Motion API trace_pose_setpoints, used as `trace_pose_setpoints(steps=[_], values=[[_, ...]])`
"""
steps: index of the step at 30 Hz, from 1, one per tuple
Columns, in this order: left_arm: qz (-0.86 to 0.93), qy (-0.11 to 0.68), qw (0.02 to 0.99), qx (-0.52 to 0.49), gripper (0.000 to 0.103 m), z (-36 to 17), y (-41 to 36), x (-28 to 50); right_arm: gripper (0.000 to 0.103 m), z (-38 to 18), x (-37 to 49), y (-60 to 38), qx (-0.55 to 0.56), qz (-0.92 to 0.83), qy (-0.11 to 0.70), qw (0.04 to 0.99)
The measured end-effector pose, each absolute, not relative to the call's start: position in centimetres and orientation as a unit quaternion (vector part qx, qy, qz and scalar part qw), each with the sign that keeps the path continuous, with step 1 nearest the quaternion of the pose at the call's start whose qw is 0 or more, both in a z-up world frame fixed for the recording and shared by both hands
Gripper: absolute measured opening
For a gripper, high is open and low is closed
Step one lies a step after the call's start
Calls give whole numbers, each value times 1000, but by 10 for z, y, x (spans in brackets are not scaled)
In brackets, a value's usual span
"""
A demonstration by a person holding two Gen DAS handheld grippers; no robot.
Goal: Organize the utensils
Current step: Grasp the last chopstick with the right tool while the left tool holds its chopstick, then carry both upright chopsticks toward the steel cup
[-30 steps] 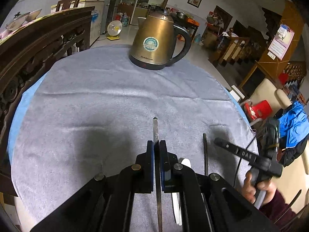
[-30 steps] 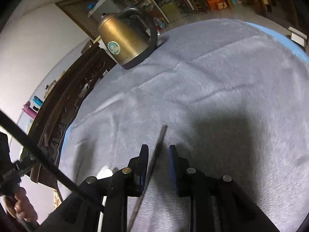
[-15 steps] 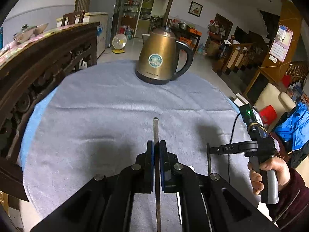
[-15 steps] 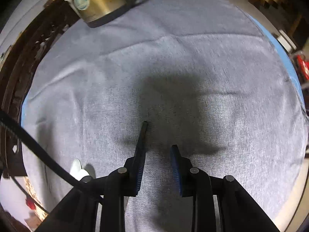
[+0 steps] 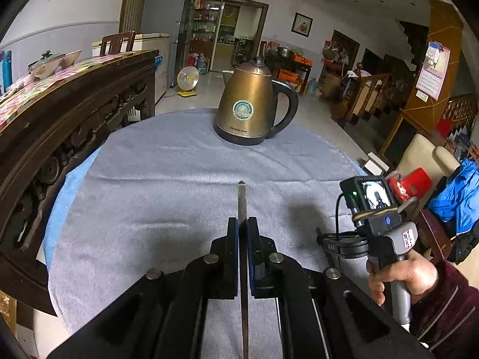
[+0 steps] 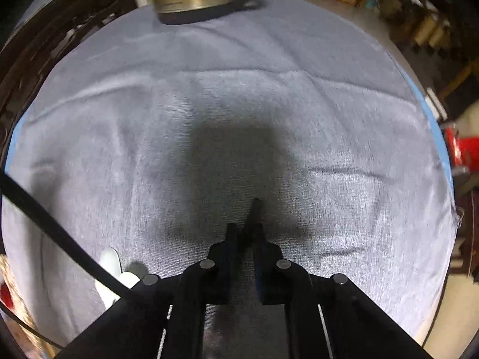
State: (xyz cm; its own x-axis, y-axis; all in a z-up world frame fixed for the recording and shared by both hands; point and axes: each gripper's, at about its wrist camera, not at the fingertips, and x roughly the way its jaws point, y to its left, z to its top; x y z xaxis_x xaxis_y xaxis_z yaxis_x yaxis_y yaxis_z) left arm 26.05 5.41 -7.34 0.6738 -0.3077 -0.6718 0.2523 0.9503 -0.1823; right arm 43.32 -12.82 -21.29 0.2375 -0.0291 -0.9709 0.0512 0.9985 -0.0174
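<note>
left wrist view: left tool [image 5: 243, 236] pinching a flat metal utensil [image 5: 242, 200], long axis pointing straight ahead toward the kettle [image 5: 254, 106] across the grey-clothed table [image 5: 155, 179]. right wrist view: right tool [image 6: 246, 233] nearly pressed together around a dark slender utensil [image 6: 254, 209], blurred, pointing forward; white spoon [image 6: 109, 261] lying left.

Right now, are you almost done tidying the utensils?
Not yet. Nothing looks sorted so far. The left tongs are shut on a thin metal utensil held above the grey cloth. The right tongs have closed on a dark stick-like utensil. A white utensil lies on the cloth, waiting. Both held pieces need putting down somewhere.
</note>
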Motion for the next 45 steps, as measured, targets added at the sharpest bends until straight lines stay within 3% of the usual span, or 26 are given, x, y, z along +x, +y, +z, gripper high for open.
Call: trace_pose_setpoints(steps=[9, 16, 26, 45], values=[[-144, 358, 921, -55, 5, -64, 68, 240, 6, -181, 371, -182, 82, 8, 523, 849], [-115, 325, 936, -71, 5, -44, 82, 212, 6, -115, 303, -238, 165, 19, 403, 900], [-74, 266, 958, -70, 5, -5, 94, 159, 6, -51, 200, -243, 191, 34, 250, 949], [-94, 236, 965, -67, 5, 32, 95, 103, 6, 11, 119, -210, 204, 113, 140, 962]])
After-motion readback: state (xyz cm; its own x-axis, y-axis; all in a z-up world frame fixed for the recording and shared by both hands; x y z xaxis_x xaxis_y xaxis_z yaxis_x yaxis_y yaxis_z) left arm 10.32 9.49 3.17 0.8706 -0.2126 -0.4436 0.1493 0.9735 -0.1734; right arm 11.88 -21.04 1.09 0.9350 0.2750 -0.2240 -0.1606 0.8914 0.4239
